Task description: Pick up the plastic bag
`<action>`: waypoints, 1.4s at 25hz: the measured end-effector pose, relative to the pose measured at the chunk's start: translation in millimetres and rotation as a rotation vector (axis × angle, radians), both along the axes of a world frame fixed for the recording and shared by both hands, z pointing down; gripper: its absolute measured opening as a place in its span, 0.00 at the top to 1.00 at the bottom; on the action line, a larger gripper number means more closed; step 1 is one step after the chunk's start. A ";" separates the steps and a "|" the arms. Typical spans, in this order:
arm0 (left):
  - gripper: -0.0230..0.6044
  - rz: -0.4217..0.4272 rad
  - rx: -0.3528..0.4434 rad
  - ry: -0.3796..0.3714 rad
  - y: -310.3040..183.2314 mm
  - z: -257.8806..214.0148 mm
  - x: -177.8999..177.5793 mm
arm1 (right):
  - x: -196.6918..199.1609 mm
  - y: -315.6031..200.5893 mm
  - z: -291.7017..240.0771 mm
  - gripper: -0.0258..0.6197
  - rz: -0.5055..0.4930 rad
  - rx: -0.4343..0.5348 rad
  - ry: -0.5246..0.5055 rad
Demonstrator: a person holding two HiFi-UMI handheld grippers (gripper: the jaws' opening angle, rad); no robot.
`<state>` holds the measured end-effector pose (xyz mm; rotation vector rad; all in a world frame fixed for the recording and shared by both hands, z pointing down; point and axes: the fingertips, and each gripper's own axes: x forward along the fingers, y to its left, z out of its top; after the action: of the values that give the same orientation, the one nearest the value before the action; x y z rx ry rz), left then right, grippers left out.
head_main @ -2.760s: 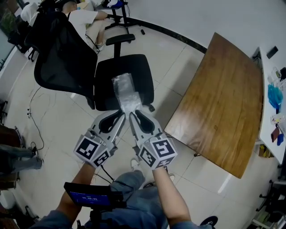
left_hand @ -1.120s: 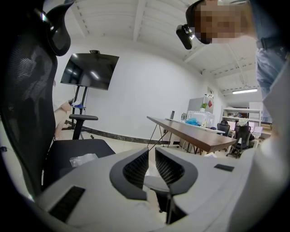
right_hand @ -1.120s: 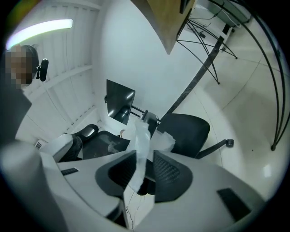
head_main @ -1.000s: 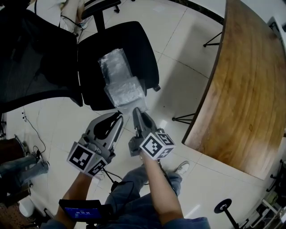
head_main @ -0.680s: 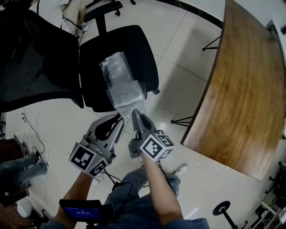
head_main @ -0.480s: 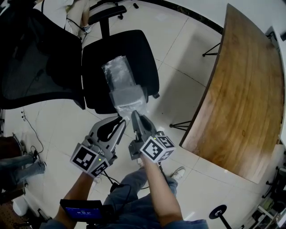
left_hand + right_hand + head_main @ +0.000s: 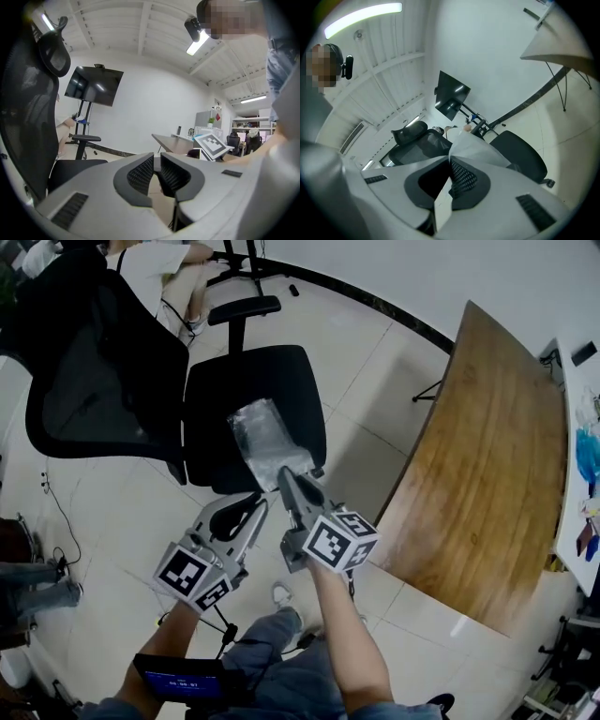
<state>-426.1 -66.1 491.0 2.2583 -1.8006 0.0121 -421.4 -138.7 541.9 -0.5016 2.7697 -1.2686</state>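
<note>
Looking down in the head view, the right gripper (image 7: 286,474) pinches the near end of the clear plastic bag (image 7: 266,435), which stretches away over the black seat of the office chair (image 7: 220,399). The left gripper (image 7: 258,506) is just beside it and a wooden table (image 7: 478,474) stands to the right. The left gripper view shows its jaws drawn almost together on nothing, with only a thin slit between the ribbed pads (image 7: 140,174). The right gripper view shows its jaws clamped on the bag, whose pale film fans out towards the chair.
</note>
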 end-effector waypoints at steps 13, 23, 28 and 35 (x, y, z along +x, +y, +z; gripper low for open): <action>0.87 0.094 0.138 0.053 -9.7 -86.2 55.1 | 53.6 -16.7 -129.0 0.96 -0.109 0.247 0.070; 0.89 0.199 0.206 0.025 -26.6 -139.8 145.1 | 150.2 -13.6 -180.6 0.96 -0.093 0.306 0.034; 0.89 0.234 0.216 0.012 -29.3 -146.4 192.9 | 198.3 -21.4 -185.9 0.96 -0.079 0.306 0.012; 0.89 0.258 0.220 -0.001 -38.8 -152.3 246.3 | 275.6 -36.2 -191.4 0.96 -0.054 0.333 0.024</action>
<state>-179.8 -105.0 338.7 2.6301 -1.5654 -0.1435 -145.8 -174.9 350.5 -0.4192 2.9461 -0.7862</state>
